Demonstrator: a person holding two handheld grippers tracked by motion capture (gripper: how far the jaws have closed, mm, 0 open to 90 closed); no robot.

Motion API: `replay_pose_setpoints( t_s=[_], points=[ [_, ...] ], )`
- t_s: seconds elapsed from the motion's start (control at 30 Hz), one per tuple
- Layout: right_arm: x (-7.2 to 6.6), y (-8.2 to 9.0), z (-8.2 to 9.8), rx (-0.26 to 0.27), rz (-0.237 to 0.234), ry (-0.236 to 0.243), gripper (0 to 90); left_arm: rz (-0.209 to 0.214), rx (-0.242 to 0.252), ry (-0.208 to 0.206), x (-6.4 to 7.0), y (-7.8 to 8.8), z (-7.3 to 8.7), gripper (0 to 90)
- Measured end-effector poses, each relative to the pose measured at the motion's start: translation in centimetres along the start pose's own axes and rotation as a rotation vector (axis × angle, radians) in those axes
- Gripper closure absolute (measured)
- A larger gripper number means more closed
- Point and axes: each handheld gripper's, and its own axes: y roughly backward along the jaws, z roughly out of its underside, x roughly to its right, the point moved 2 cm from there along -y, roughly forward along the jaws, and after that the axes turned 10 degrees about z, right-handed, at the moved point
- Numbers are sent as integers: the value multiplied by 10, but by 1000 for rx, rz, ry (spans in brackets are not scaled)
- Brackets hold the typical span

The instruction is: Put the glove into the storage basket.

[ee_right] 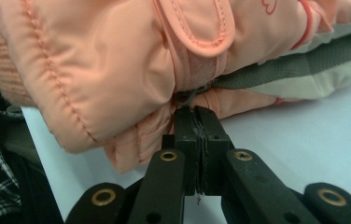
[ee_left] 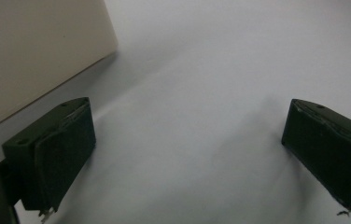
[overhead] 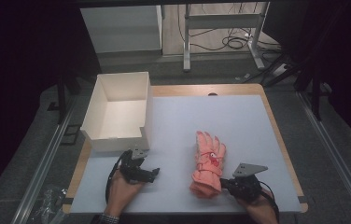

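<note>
We saw a pair of puffy pink winter gloves (overhead: 208,163) lying stacked, one on top of the other, on the pale grey tabletop (overhead: 239,121), nearer the front edge and a little to the right of the middle. The gloves' finger ends pointed away from the person and the cuffs pointed toward the person. The right gripper (overhead: 224,183) sat at the cuff end of the gloves, held by the person's right hand (overhead: 257,207). In the right gripper view its two black fingers (ee_right: 185,126) were pressed tight together, and their tips touched the gloves (ee_right: 117,70) just where the top glove met the bottom one, by a small grey loop. We could not tell if they pinched any cloth or that loop. The left gripper (overhead: 154,173) rested low over the bare tabletop, well apart from the gloves, in the person's left hand (overhead: 120,191). Its fingers (ee_left: 57,149) stood wide apart with nothing between them but the tabletop. A white open cardboard box (overhead: 117,112) stood at the back left of the tabletop, just behind the left gripper, and its side wall (ee_left: 33,51) showed close by in the left gripper view.
</note>
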Motion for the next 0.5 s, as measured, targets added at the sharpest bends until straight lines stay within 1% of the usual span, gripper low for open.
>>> replay_pose_setpoints(
  t_s=[0.33, 0.5],
  points=[
    [-11, -14, -10, 5, -19, 8, 857, -2, -3, -1, 0, 0, 0, 29],
    [-15, -21, -15, 8, -19, 19, 857, -1, -3, -1, 0, 0, 0, 28]
  ],
)
